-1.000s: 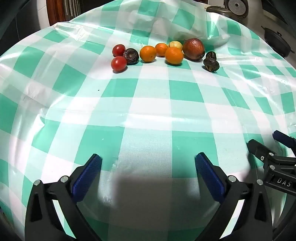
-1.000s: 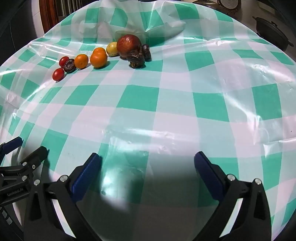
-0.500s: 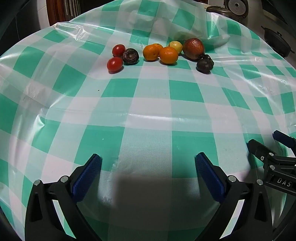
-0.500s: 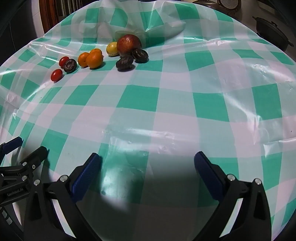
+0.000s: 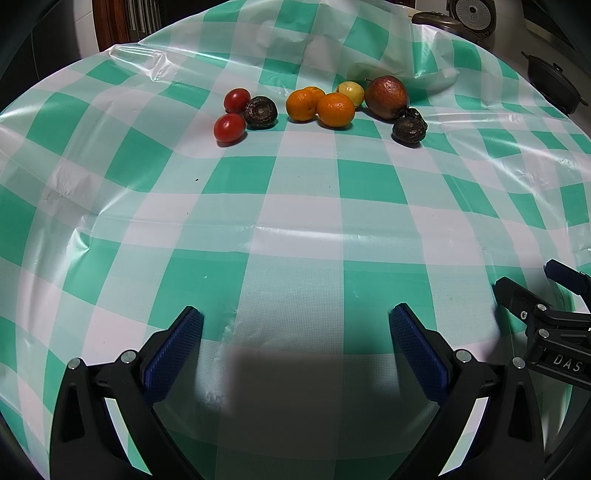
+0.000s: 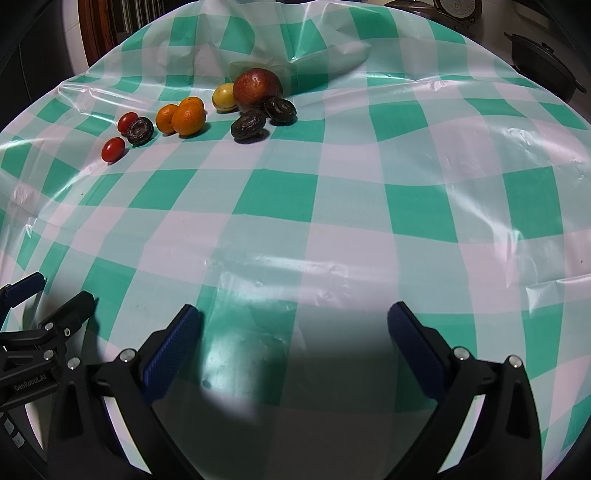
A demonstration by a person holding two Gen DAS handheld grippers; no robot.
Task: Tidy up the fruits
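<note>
Fruits (image 5: 334, 109) seemingly farther than before

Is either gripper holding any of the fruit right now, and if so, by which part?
Nothing is held. The left gripper and right gripper are both open and empty, well short of the fruit.

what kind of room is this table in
Probably a home kitchen or dining area. A table under a green-and-white checked plastic cloth holds loose fruit such as oranges, and a rice cooker and a dark lidded pot stand behind it.
</note>
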